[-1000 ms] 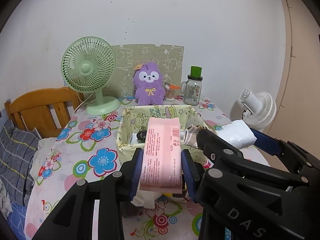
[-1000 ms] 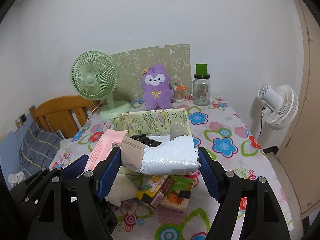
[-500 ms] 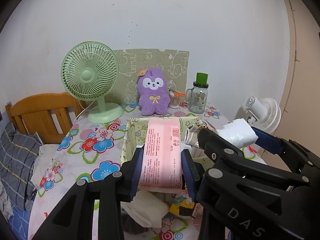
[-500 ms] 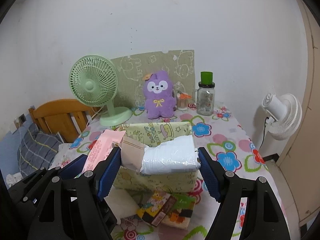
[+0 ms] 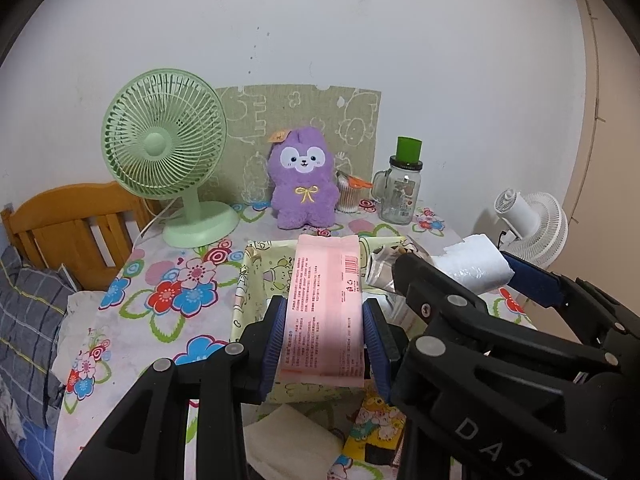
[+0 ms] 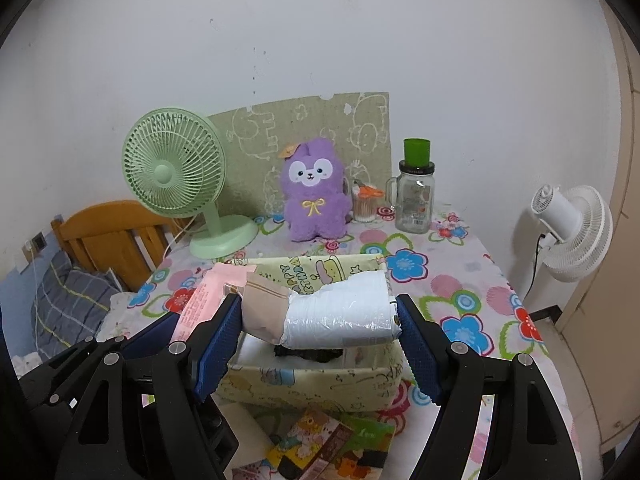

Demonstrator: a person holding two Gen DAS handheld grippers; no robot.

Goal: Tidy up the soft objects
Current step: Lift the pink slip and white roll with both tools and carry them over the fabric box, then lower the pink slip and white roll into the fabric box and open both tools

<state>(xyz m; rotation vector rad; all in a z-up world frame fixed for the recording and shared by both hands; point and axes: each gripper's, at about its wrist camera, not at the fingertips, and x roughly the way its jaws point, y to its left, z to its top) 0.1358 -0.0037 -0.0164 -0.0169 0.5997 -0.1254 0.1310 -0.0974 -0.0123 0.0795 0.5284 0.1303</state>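
Note:
My left gripper [image 5: 325,320] is shut on a flat pink pack [image 5: 326,304], held upright above the near end of a yellow printed fabric box [image 5: 256,276]. In the right wrist view my right gripper [image 6: 320,334] is shut on a white and beige wrapped pack [image 6: 340,316], held crosswise over the same box [image 6: 316,386]. The pink pack [image 6: 202,300] shows to its left. The white pack [image 5: 476,266] also appears at the right of the left wrist view. A dark item [image 6: 308,354] lies inside the box. A purple plush [image 6: 314,190] sits upright at the table's back.
The table has a flowered cloth [image 6: 460,296]. A green fan [image 6: 172,176], a glass jar with a green lid [image 6: 416,196] and a small cup [image 6: 365,204] stand at the back. Colourful packs [image 6: 328,448] and a white folded item [image 5: 292,444] lie before the box. A wooden chair [image 5: 76,224] stands left, a white fan [image 6: 572,232] right.
Both grippers have moved forward with their packs. The box has slid lower in both views, so the packs now hang over it. Neither grip has changed.

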